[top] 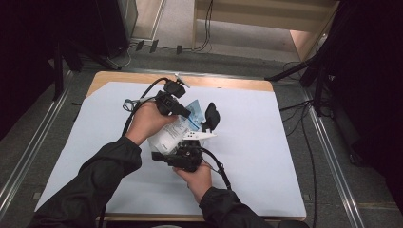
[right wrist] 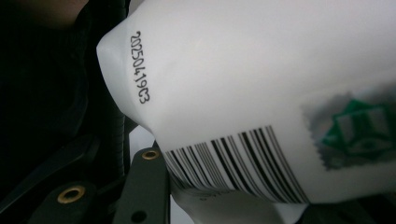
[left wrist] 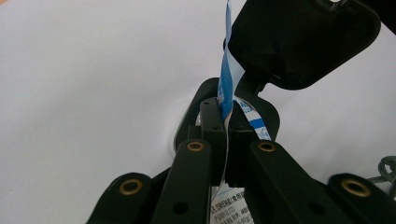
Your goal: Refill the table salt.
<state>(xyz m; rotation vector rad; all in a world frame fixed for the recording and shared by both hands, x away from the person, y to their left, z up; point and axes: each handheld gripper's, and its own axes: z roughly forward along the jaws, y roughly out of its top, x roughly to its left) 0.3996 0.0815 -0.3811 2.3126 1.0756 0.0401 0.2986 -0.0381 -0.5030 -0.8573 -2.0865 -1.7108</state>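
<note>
While both grippers hang onto the pouch [top: 177, 129] above the mat [top: 266, 142]

Left gripper [left wrist: 225, 122] is pinched on its blue top edge; right gripper [top: 209, 118] looks clamped on the white body. I'd pull apart slowly, keeping both grips firm.

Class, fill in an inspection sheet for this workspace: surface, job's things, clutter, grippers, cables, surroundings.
Surface: wooden table under a pale sheet.
Job's things: one white and blue packet, held above the sheet; barcode and printed date code on it.
Clutter: nothing seen.
Grippers: left gripper shut on the packet's blue edge; right gripper at the packet, grip unclear.
Cables: black cable trailing from each gripper.
Surroundings: grey floor, metal rails, loose floor cables, wooden furniture behind.
</note>
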